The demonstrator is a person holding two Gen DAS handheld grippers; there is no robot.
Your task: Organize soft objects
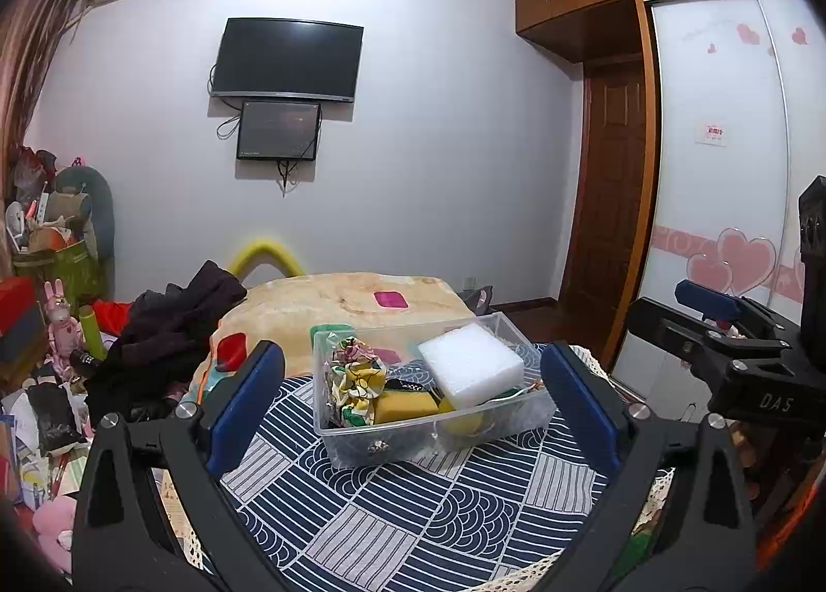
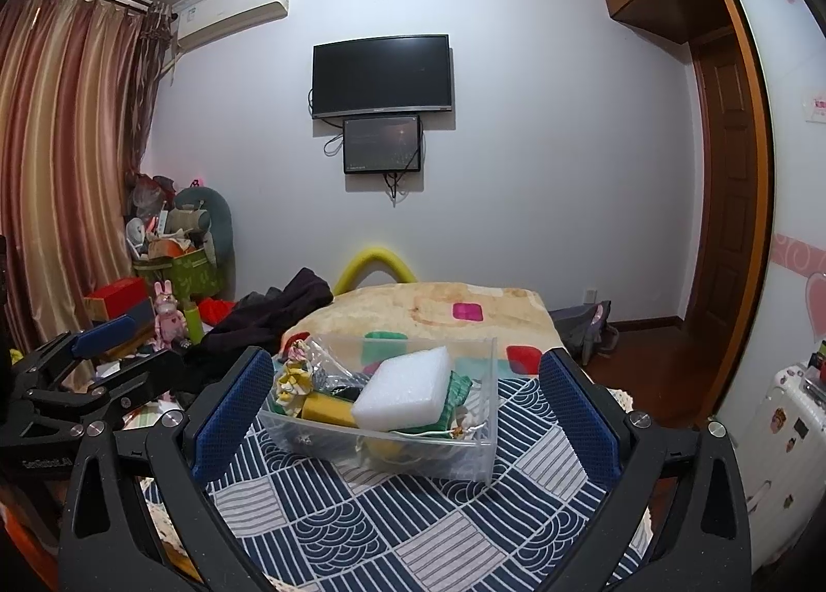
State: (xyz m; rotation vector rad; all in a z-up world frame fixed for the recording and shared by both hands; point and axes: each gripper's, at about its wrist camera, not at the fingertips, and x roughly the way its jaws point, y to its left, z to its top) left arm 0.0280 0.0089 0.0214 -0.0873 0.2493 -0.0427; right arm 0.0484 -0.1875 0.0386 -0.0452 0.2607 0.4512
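Both tongs hang wide apart and empty here, the left tongs (image 1: pixel 413 401) and the right tongs (image 2: pixel 408 406), each framing the same target from the near side. And there it sits: the clear plastic bin (image 1: pixel 361 447) on the counter (image 1: pixel 413 514) with its blue-and-white patterned cloth, just short of the bed beyond. The soft things are already inside it. The white foam block (image 1: pixel 470 365) rides on top, tilted, towards the bin's right half; a yellow sponge (image 1: pixel 405 406) lies low at the near wall; floral scrunchies (image 1: pixel 356 375) are bunched in the left end.

Now the geometry that matters. The bin lies straight ahead of both tongs, between the spread fingers in each view. Its long axis runs left to right, slightly skewed, the right end farther off in the left wrist view. Seen from the right wrist, the foam block (image 2: pixel 405 393) sits dead centre, so my call is that the right tongs have the straighter line to it. The left tongs look better placed for the scrunchies. Neither touches the bin yet.
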